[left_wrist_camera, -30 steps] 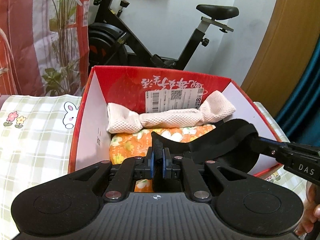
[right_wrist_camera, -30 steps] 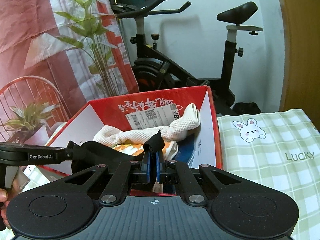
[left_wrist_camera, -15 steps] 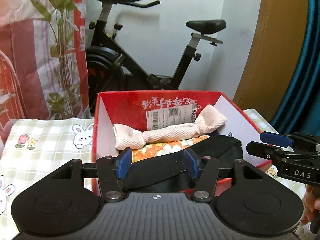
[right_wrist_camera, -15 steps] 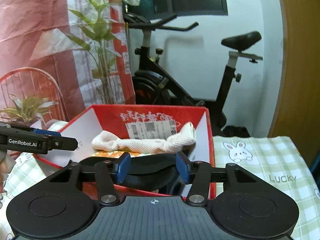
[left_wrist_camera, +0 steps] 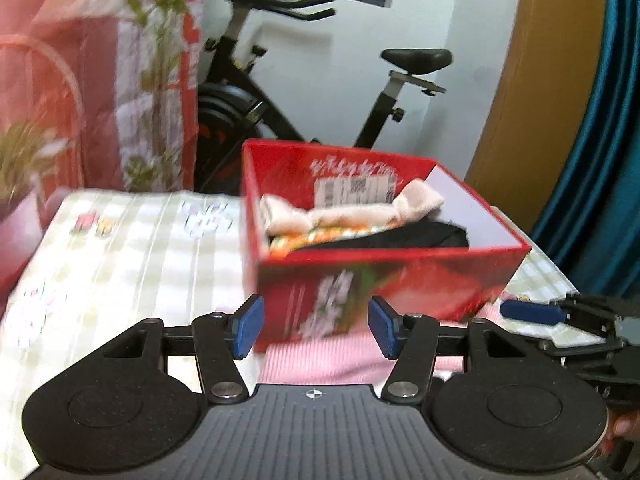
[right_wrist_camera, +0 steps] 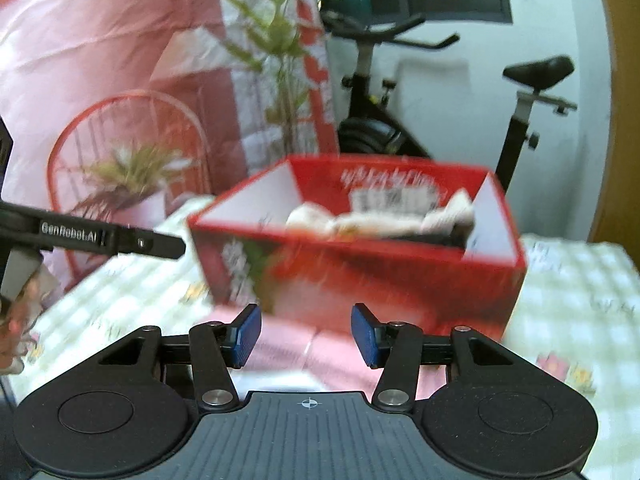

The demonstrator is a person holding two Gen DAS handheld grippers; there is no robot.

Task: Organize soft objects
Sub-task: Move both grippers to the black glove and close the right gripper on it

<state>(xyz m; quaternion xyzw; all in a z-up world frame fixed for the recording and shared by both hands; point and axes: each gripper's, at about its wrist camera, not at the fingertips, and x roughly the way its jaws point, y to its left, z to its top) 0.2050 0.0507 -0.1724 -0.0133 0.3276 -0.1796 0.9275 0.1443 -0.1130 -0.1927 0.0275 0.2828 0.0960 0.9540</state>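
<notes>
A: Starting at the left, what do we have on the tabletop (left_wrist_camera: pixel 120 248)?

B: Bare checked cloth with bunny prints, nothing soft lying loose there. Next along, our left gripper (left_wrist_camera: pixel 316 326) hangs just short of the red box (left_wrist_camera: pixel 384 276), jaws standing apart with nothing between the blue pads.

A: And inside the box?

B: We see a cream knitted roll (left_wrist_camera: pixel 352 210) across the back, an orange flowered cloth (left_wrist_camera: pixel 320 236) under it, and a black cloth (left_wrist_camera: pixel 404 236) toward the front right. All three sit below the rim, so we judge those as put away.

A: What remains?

B: A pink ribbed cloth (left_wrist_camera: pixel 320 360) lies on the tabletop right in front of the box, partly under our jaws. We reckon that is the next piece to fold or lift in.

A: Further right?

B: Our right gripper (right_wrist_camera: pixel 306 334) is the same: jaws parted, empty, poised over that pink cloth. Its tip also pokes into the left camera's lower right edge.

A: So, mostly done?

B: Most looks done; at least the pink piece is left. The picture is blurred, so we cannot rule out smaller things.
</notes>
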